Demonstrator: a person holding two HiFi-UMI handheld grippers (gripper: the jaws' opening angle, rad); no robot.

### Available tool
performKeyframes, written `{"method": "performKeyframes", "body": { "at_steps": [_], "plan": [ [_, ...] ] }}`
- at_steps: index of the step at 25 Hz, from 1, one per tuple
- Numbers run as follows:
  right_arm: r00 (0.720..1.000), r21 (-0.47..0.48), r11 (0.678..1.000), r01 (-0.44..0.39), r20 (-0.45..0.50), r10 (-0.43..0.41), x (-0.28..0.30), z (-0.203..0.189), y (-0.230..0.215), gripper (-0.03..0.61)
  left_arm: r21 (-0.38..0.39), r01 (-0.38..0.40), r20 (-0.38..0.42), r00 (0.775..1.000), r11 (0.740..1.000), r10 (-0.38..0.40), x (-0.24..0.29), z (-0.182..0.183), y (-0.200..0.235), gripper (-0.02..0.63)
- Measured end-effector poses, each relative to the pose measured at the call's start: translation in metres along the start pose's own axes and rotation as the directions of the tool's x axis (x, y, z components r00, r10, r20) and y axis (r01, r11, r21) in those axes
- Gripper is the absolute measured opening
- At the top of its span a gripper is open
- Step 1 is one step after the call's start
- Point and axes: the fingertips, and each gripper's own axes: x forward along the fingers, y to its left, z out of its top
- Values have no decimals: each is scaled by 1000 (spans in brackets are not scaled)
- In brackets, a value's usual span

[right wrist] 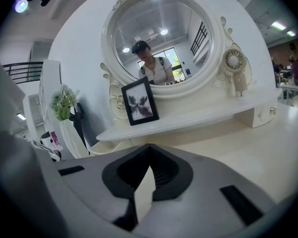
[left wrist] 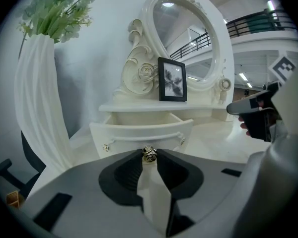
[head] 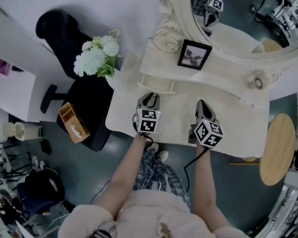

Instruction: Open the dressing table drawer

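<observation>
The small white drawer [left wrist: 141,132] under the dressing table's shelf stands pulled out, its inside showing [head: 157,85]. At the middle of its front sits a little metal knob [left wrist: 149,153]. My left gripper [left wrist: 149,155] is shut on that knob, both dark pads pressed against it. From above, the left gripper [head: 150,98] points at the drawer front. My right gripper [head: 201,105] hovers over the tabletop to the right of the drawer, apart from it. Its jaws [right wrist: 148,148] meet at the tips with nothing between them.
A tall white vase of flowers [head: 102,53] stands at the table's left corner, close to the drawer. A framed photo [head: 193,54] leans on the shelf below the oval mirror [head: 248,14]. A black chair [head: 69,38] is left of the table, a round wooden stool [head: 277,155] right.
</observation>
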Motion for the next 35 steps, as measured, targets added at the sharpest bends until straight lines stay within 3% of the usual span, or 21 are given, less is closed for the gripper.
{"method": "performKeyframes", "body": {
  "at_steps": [6,9,11,14,16,26,35],
  "plan": [
    [1000,1,1000,6,3,-6,-4,0,-1,17,20,4,5,1000,1000,-5,0,-1,-1,110],
    [1000,0,1000,9,6,-9,-5,2,-2,17,26,43,10,999,999,-43,0,-1,-5,115],
    [1000,-2,1000,12,9,-12,-7,3,-3,17,29,77,16,997,997,-77,0,-1,-10,159],
    [1000,-2,1000,19,14,-19,-10,6,-5,17,8,107,42,993,994,-107,-7,4,-15,303],
    [999,4,1000,26,22,-26,-14,8,-8,16,-7,116,59,992,993,-115,-17,8,-13,327],
    [995,54,996,73,65,-76,-40,16,-29,17,-6,99,142,985,995,-98,-53,32,-2,337],
    [982,48,995,87,164,-93,-78,56,-35,17,-24,121,240,964,992,-112,-92,89,-4,328]
  ]
}}
